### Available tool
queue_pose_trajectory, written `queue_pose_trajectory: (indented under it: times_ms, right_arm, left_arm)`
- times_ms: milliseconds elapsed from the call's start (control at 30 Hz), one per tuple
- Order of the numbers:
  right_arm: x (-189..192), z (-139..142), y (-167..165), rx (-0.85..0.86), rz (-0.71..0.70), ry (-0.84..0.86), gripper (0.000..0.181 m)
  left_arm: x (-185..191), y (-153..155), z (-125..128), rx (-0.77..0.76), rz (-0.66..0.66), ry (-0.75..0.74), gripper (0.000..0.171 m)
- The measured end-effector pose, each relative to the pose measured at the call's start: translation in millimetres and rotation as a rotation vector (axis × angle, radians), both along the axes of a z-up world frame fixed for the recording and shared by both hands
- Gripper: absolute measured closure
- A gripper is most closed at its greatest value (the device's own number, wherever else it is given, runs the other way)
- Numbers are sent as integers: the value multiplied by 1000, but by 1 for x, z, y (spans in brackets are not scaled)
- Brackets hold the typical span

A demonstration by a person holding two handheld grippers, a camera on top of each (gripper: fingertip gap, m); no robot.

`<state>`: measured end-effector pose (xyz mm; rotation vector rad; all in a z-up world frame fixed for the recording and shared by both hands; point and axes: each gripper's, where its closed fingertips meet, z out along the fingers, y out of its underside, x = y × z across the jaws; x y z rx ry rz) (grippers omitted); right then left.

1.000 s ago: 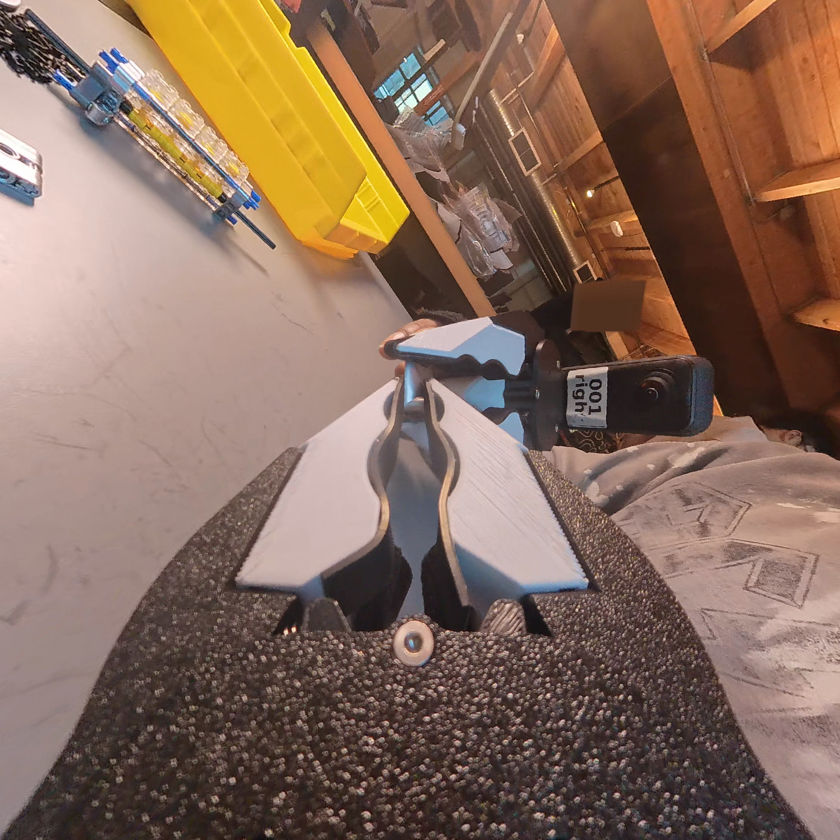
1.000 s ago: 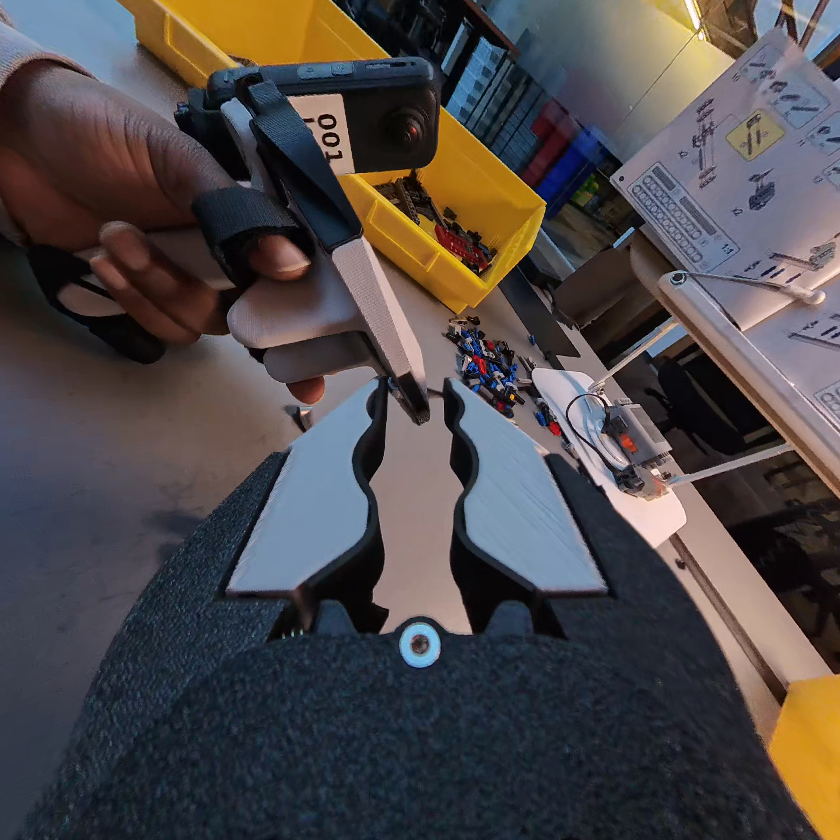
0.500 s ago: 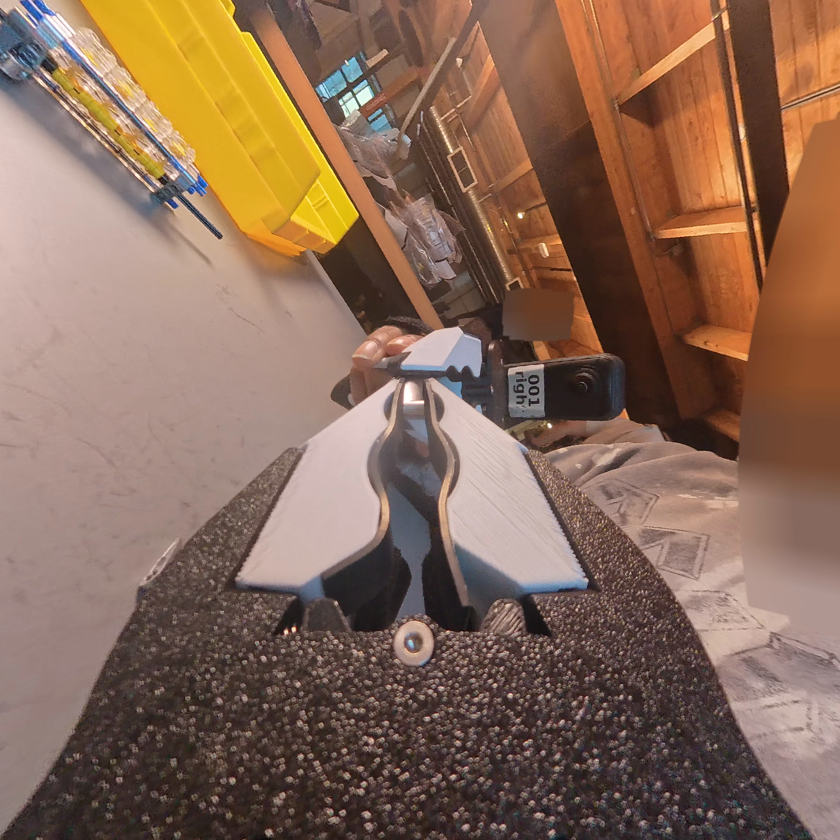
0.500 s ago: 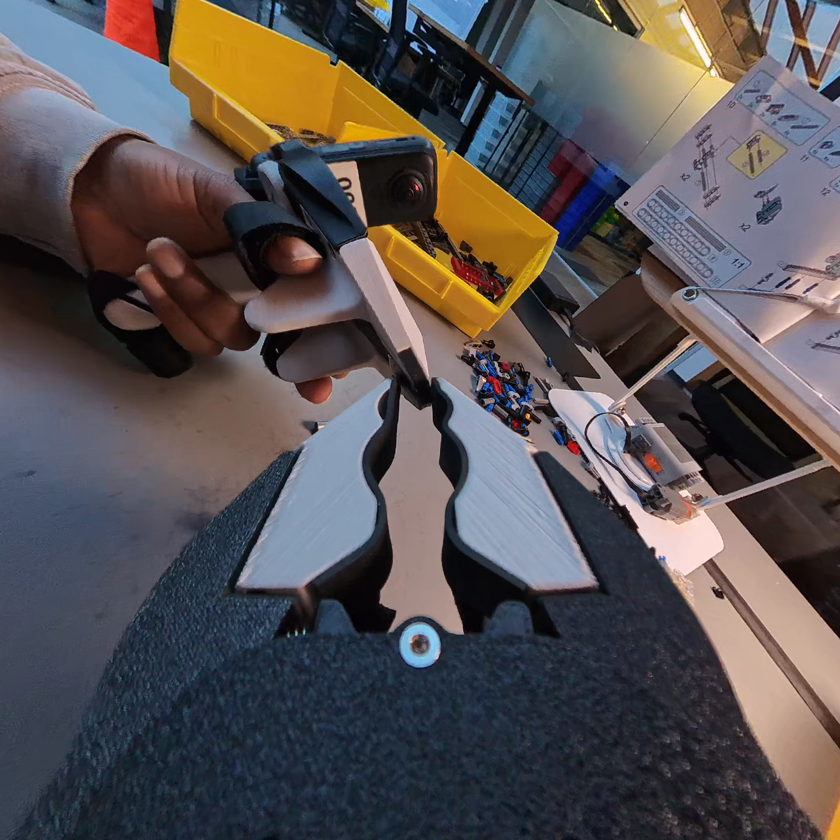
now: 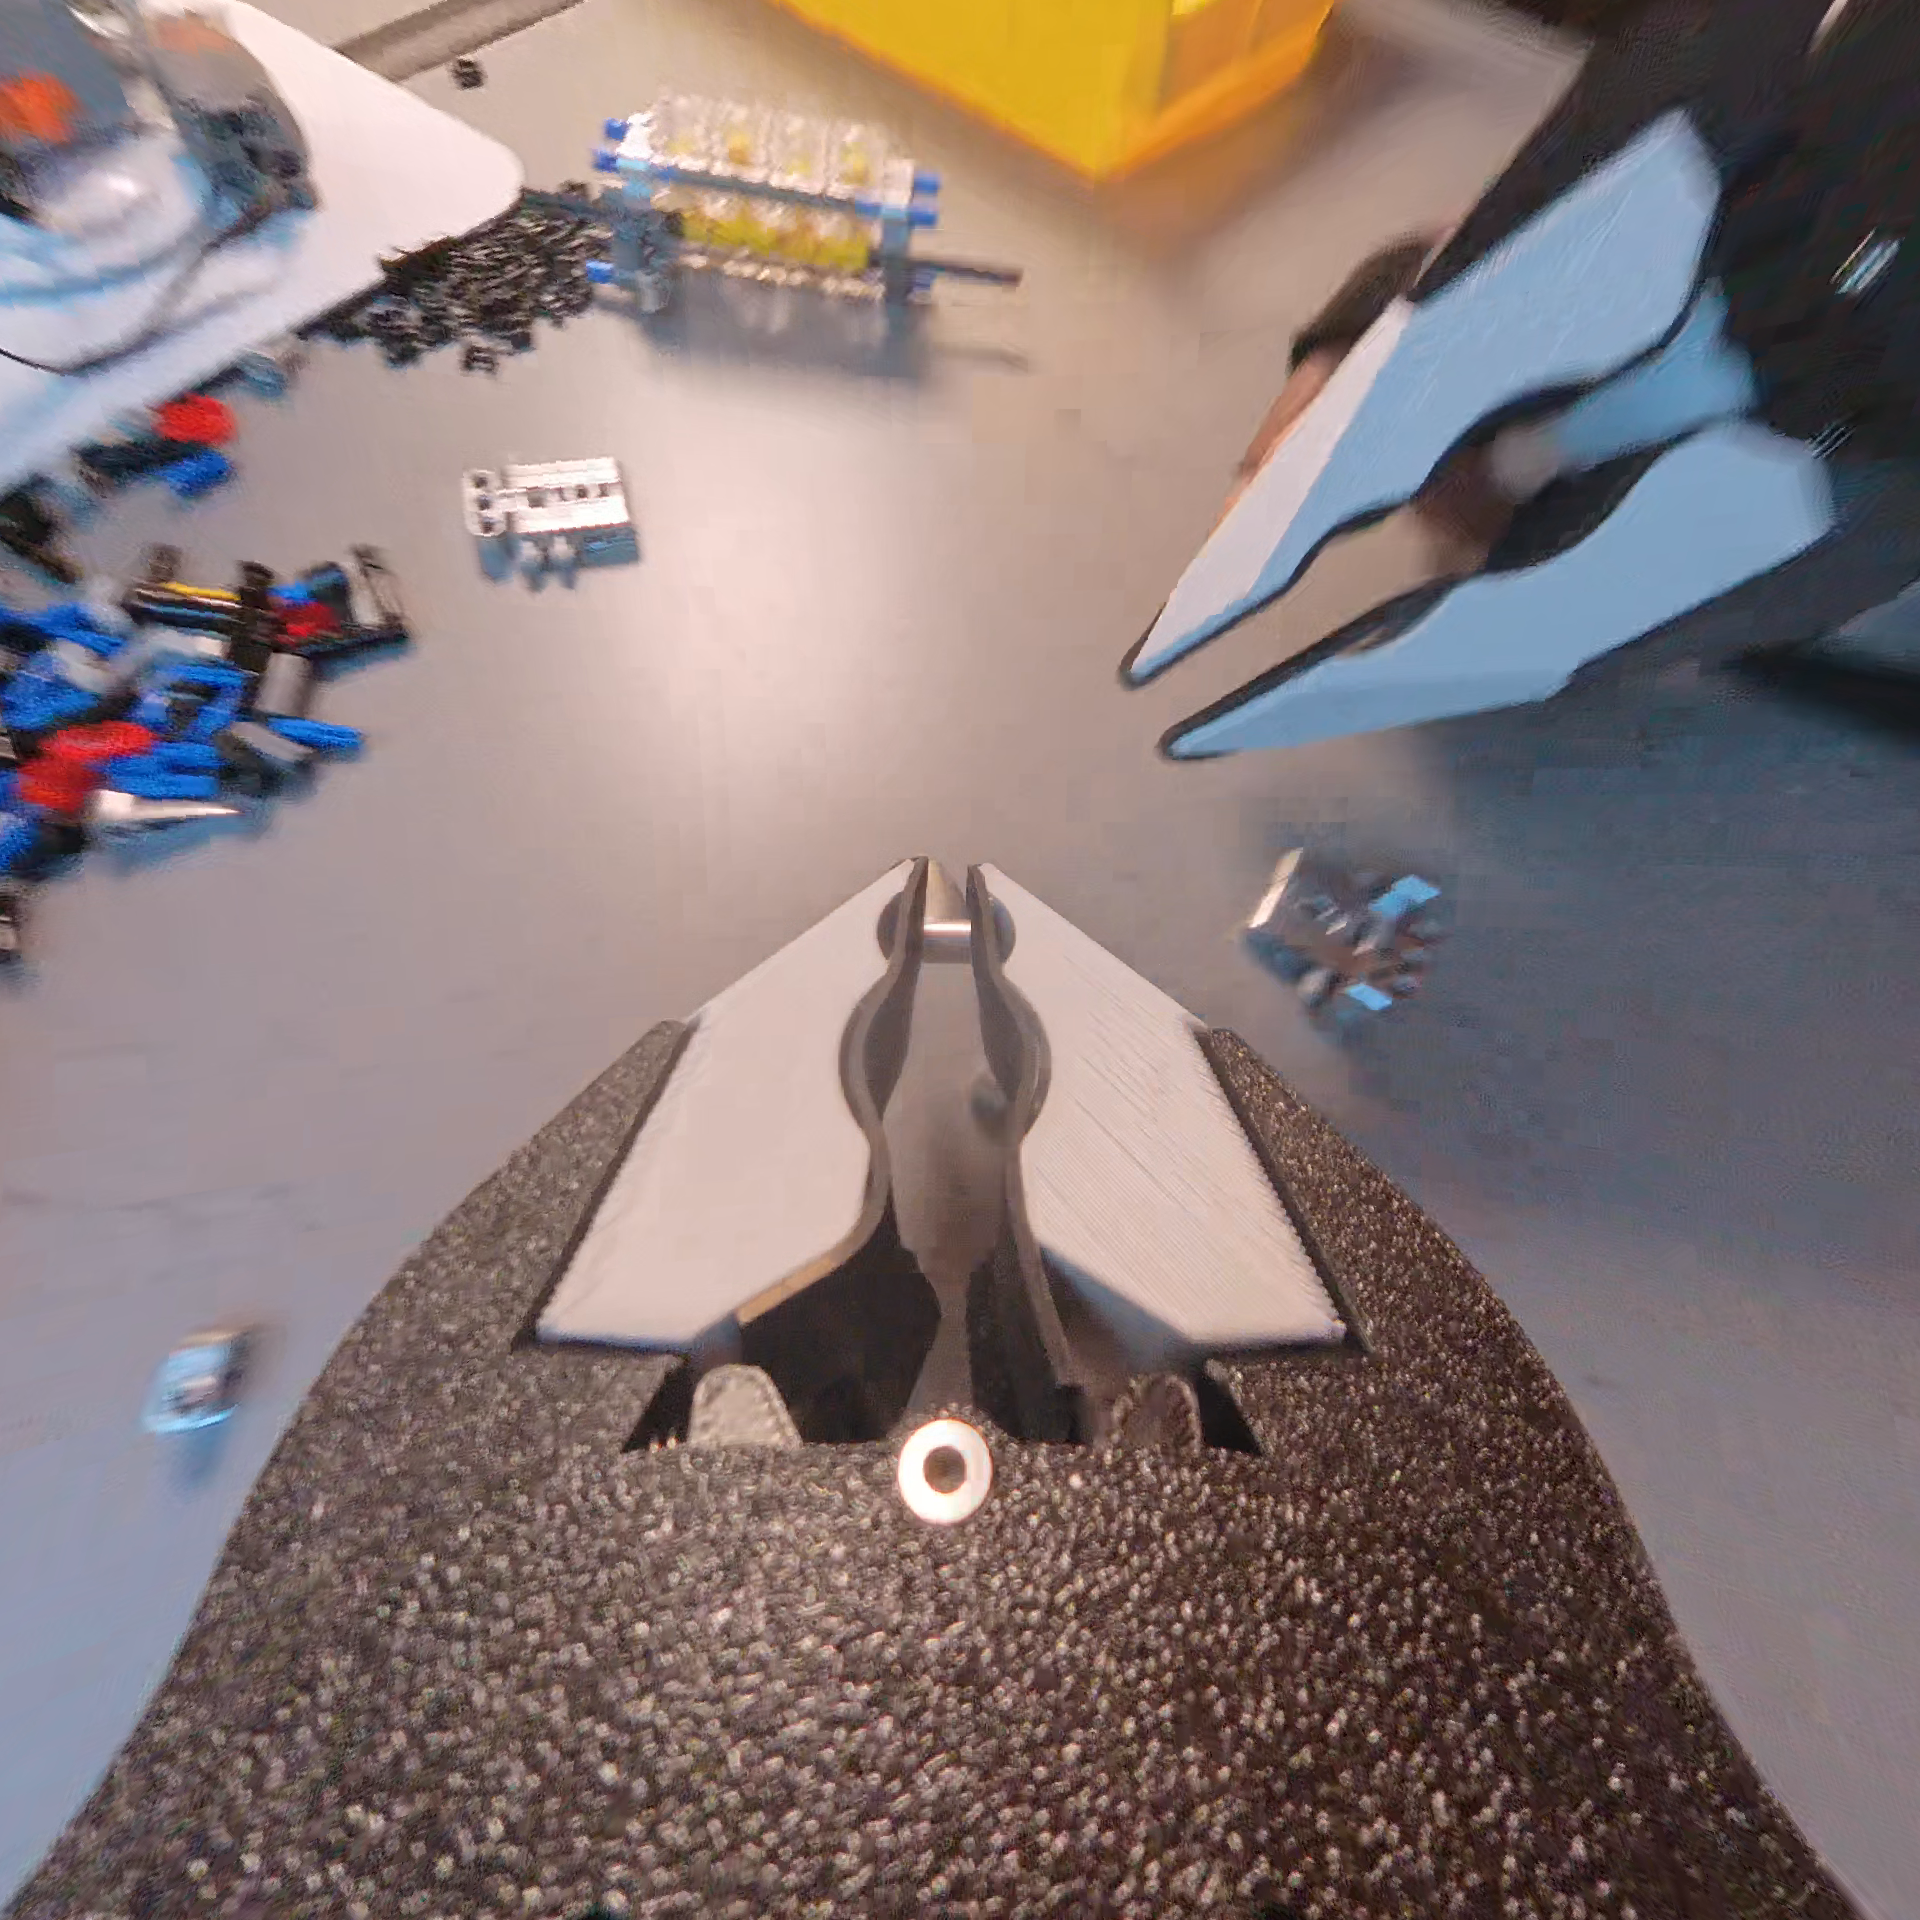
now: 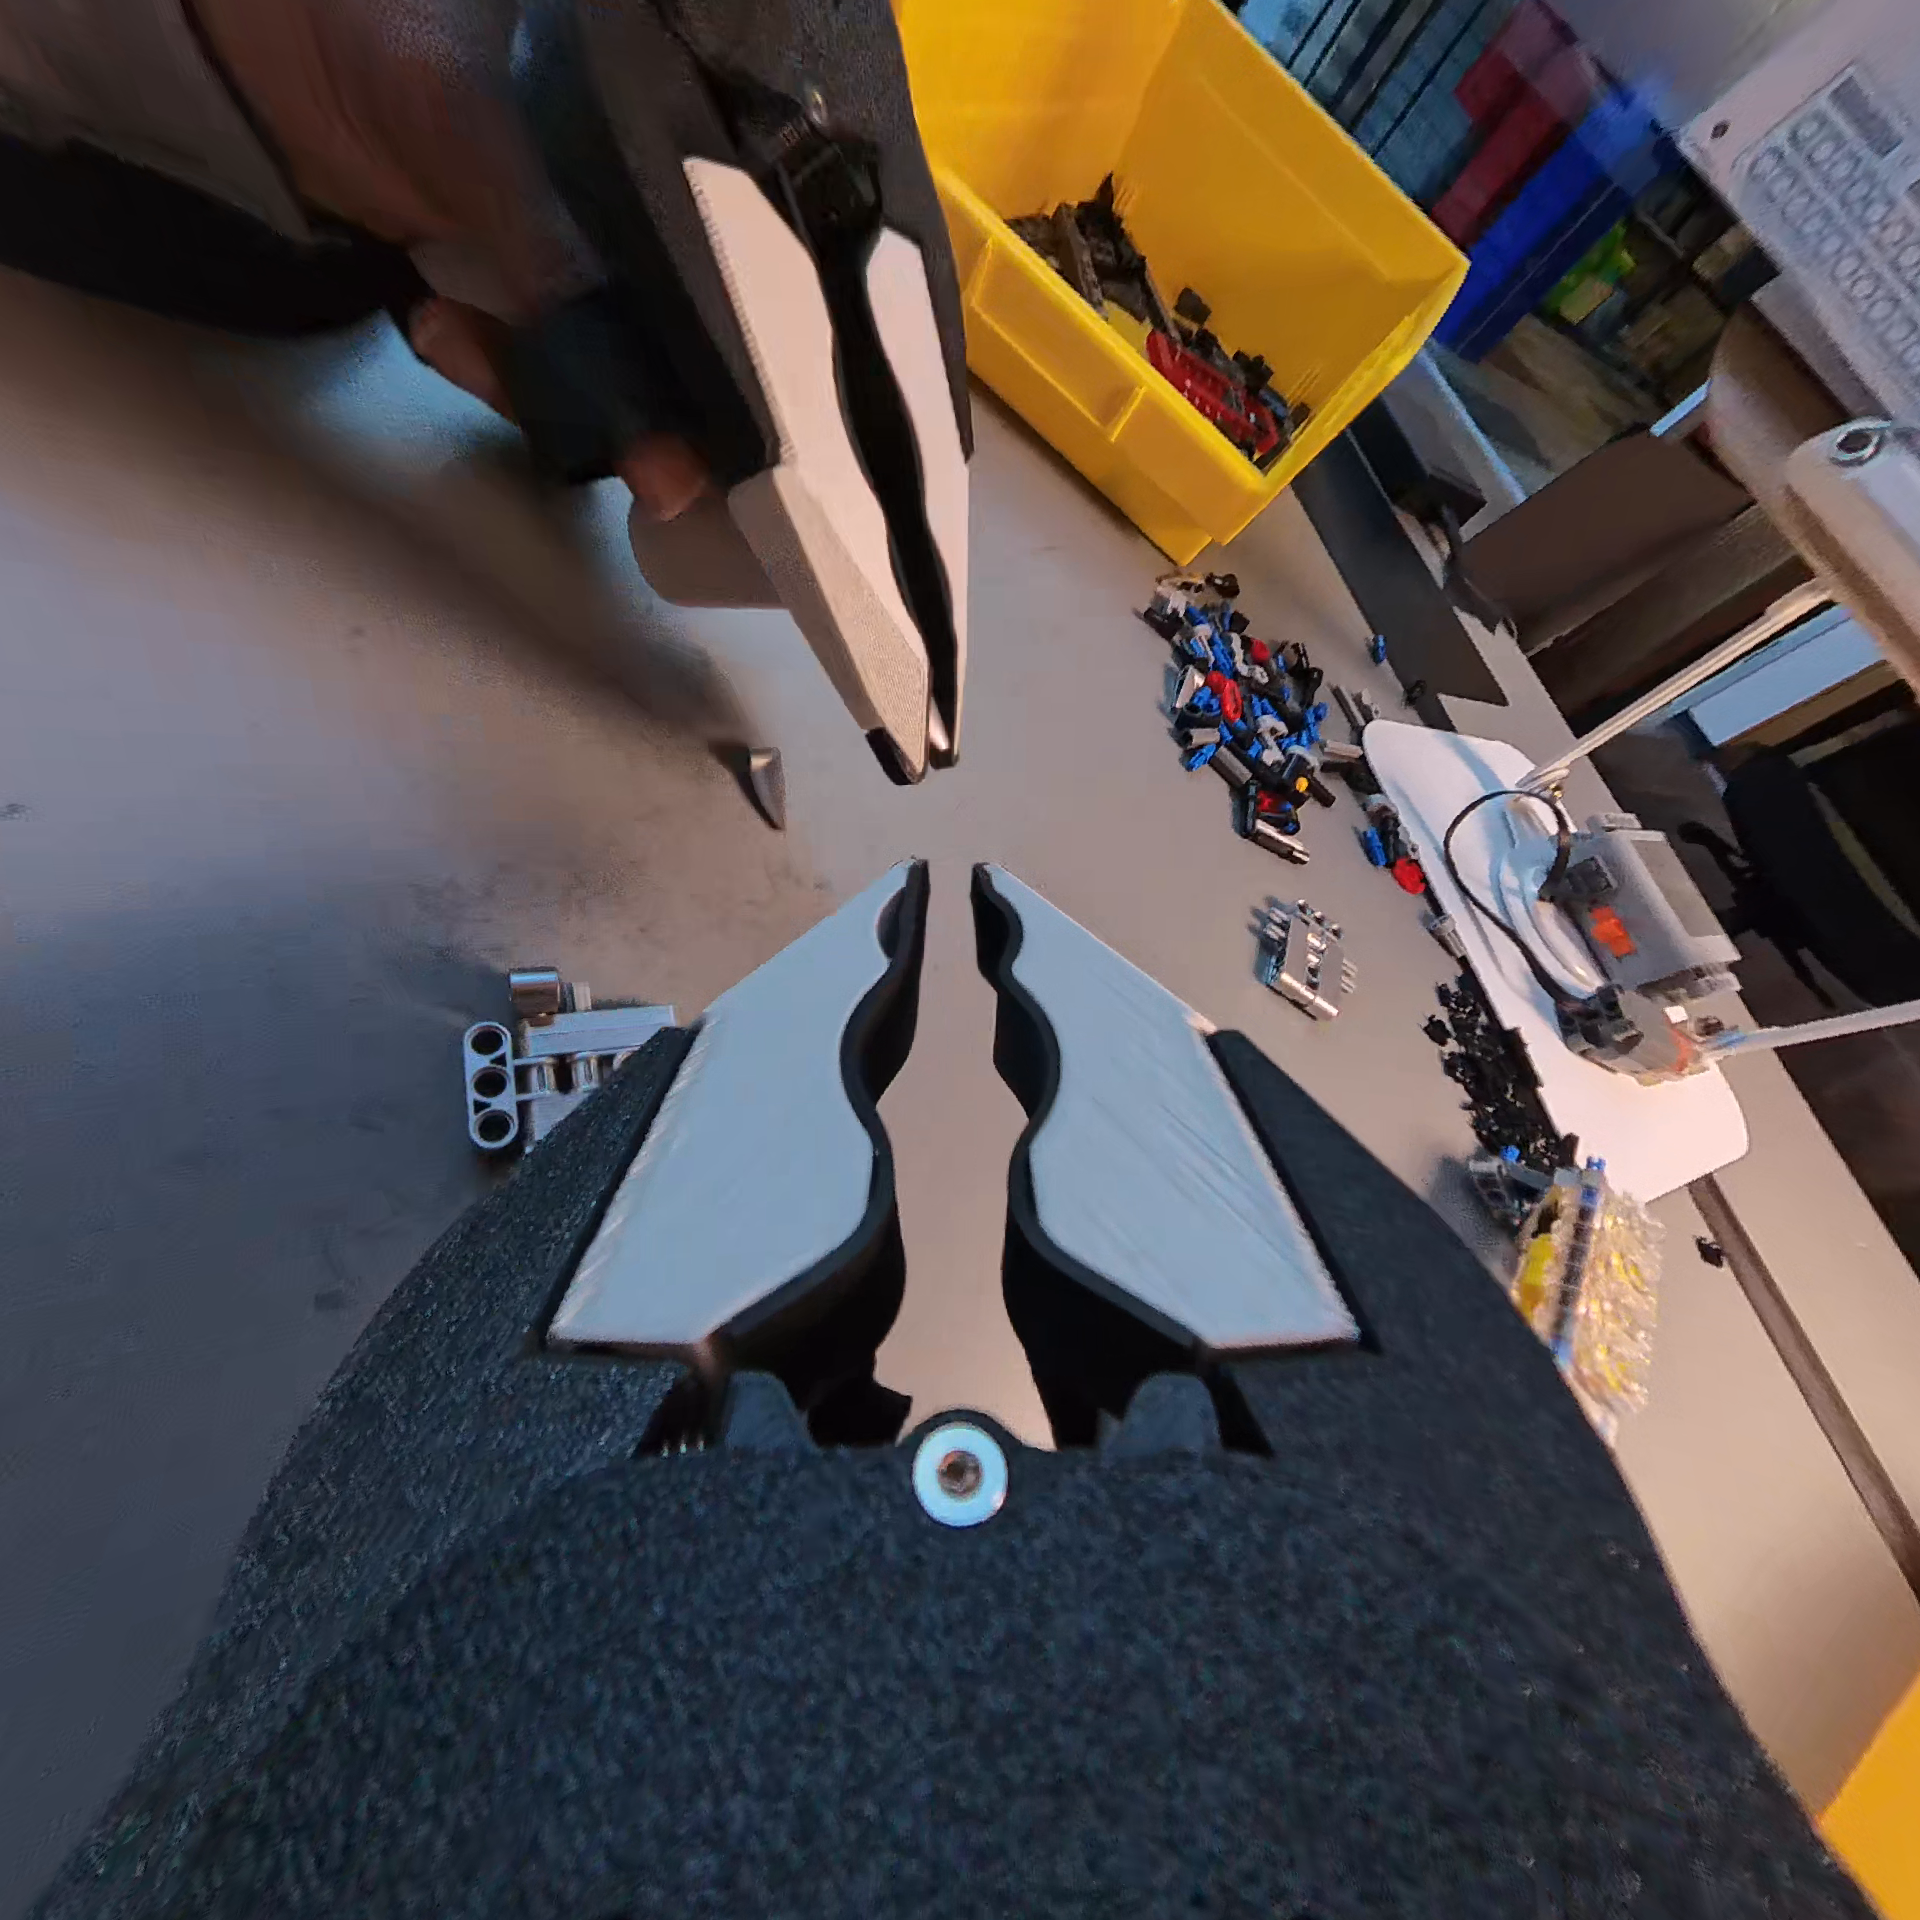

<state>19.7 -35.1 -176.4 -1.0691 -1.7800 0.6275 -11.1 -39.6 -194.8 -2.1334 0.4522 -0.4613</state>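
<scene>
A: Jaws, left gripper [image 5: 945, 878]: nearly together, clamped on a small grey pin [image 5: 943, 914] at the tips. Confirm?

B: Confirmed. You hold it above the grey desk [image 5: 727, 727], tips pointing down at bare surface.

A: Jaws, right gripper [image 6: 948, 878]: slightly apart, nothing between them.

B: Agreed. Your right gripper hangs just short of the left one's tips, which come down from the upper left in the right wrist view.

A: Items near your right gripper?

B: One grey beam assembly [image 6: 540, 1049] on the desk, just beside its left flank, partly hidden by the housing. One small grey block [image 6: 1304, 956] to the right.

A: Farther off?

B: One loose pile of blue, black and red parts [image 6: 1247, 707]; one yellow bin [image 6: 1195, 239] with dark and red parts inside; one white tray [image 6: 1621, 1101] carrying a grey motor unit [image 6: 1631, 935] with a cable.
</scene>
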Motion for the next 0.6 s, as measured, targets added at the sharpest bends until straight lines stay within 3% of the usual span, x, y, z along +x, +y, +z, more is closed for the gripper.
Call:
queue_pose_trajectory:
  times_ms: [67,133,267,433,600]
  right_arm:
    - [1,-8,5,-24,-22,-40,169]
    - [3,-15,10,-42,-40,-69,167]
    - [5,-20,17,-67,-69,-84,165]
    - [5,-8,29,-105,-120,-17,160]
    - [9,22,53,-209,-245,139,131]
  left_arm:
    - [-13,3,-15,32,16,261,165]
    - [-15,3,-26,21,13,364,165]
    - [-14,5,-28,6,27,321,146]
    - [-26,12,2,114,114,212,131]
    - [-45,11,24,214,207,251,131]
